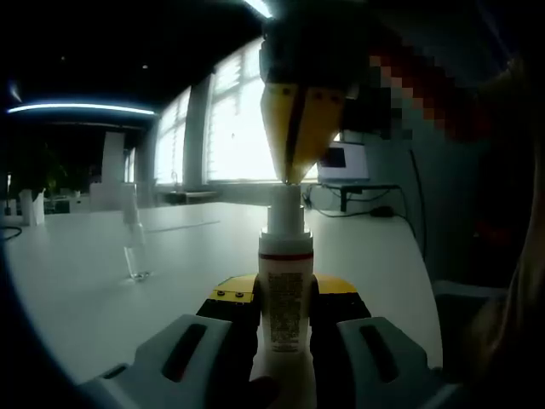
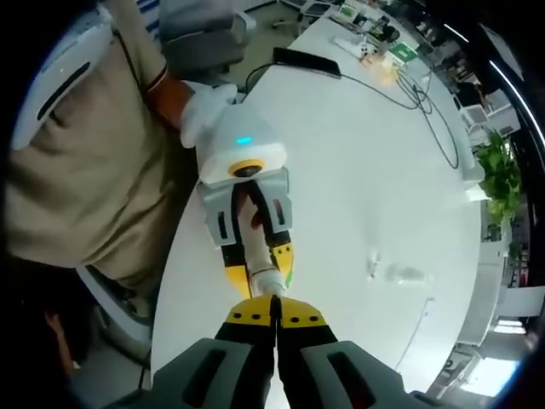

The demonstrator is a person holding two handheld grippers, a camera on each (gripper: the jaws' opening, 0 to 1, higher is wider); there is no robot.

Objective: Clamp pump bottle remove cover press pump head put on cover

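A white pump bottle [image 1: 285, 298] with a red band stands upright between the fingers of my left gripper [image 1: 285, 328], which is shut on its body. From above, my right gripper [image 1: 294, 170] comes down with its yellow jaws shut, their tips touching the top of the pump head [image 1: 285, 209]. In the right gripper view my right gripper [image 2: 274, 313] points down at the bottle [image 2: 266, 278] held by the left gripper [image 2: 258, 256]. The clear cover [image 1: 134, 243] stands alone on the table to the left, also seen as cover [image 2: 393, 271].
The white table [image 1: 77, 298] runs far back toward windows. A person in a beige shirt [image 2: 94, 170] stands at the table's edge. Cables [image 2: 426, 102], a dark flat device [image 2: 306, 61] and a plant [image 2: 498, 175] lie at the far end. A laptop [image 1: 349, 162] sits behind.
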